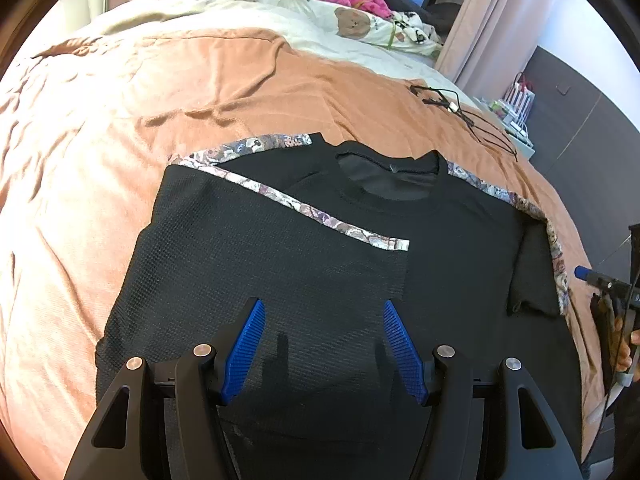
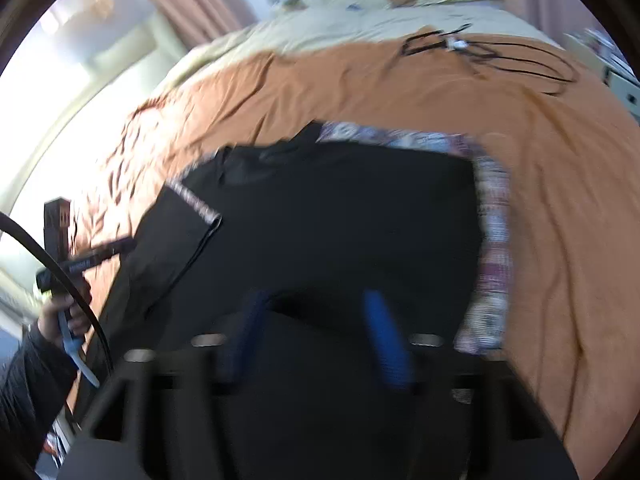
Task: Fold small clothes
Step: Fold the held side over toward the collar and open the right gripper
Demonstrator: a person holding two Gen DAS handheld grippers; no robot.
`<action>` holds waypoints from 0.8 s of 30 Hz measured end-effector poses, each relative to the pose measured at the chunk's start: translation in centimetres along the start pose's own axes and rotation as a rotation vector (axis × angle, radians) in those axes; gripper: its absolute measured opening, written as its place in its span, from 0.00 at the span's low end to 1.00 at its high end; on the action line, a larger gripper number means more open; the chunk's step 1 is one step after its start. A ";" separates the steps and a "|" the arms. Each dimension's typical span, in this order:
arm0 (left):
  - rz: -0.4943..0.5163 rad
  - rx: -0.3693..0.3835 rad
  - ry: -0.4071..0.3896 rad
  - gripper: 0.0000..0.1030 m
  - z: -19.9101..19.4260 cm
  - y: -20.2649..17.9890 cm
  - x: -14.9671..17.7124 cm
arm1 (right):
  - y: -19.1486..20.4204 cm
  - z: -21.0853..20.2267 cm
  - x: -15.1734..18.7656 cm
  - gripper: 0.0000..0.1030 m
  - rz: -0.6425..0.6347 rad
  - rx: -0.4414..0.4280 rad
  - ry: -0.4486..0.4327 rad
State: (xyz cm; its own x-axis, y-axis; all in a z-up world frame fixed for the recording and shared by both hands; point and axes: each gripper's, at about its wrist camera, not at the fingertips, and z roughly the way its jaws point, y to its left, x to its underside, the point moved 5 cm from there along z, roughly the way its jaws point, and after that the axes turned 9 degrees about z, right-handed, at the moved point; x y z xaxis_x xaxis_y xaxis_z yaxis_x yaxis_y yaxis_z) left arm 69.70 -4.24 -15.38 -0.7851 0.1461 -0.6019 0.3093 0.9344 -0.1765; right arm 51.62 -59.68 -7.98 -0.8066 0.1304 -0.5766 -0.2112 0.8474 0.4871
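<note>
While the black shirt (image 1: 344,264) lies flat on the orange blanket (image 1: 120,128) of the bed, one sleeve with its floral trim (image 1: 312,212) is folded across the chest. My left gripper (image 1: 324,344) hovers over the shirt's lower part, jaws apart, holding nothing. My right gripper (image 2: 320,332), blurred, stands open over the shirt's hem. Beyond the shirt's collar lies a black cable (image 1: 460,108).

Black shirt (image 1: 280,264), floral-print trim (image 1: 320,216); orange-tan blanket (image 1: 200,88); blue claw pads (image 1: 248,344).
</note>
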 end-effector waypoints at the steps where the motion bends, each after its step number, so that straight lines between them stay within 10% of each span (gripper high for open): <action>1: -0.001 0.001 -0.001 0.62 0.0 0.0 0.0 | -1.2 -0.9 -0.2 0.64 0.033 -0.013 -0.013; 14: 0.014 0.007 -0.006 0.62 0.0 -0.8 0.3 | -10.8 -2.4 2.4 0.60 0.229 0.126 0.038; 19: 0.009 0.010 -0.014 0.62 -0.1 -0.7 0.4 | -8.1 -1.3 2.6 0.11 0.205 0.170 0.080; 24: 0.019 0.002 -0.021 0.62 -0.4 -0.5 0.7 | -5.0 -2.1 0.0 0.04 0.141 0.119 0.020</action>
State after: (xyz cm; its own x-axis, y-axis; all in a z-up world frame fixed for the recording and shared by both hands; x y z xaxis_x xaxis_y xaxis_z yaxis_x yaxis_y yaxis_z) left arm 68.80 -4.44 -15.43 -0.7675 0.1574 -0.6215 0.3252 0.9310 -0.1658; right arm 51.49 -65.06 -9.04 -0.8348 0.2426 -0.4942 -0.0298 0.8765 0.4805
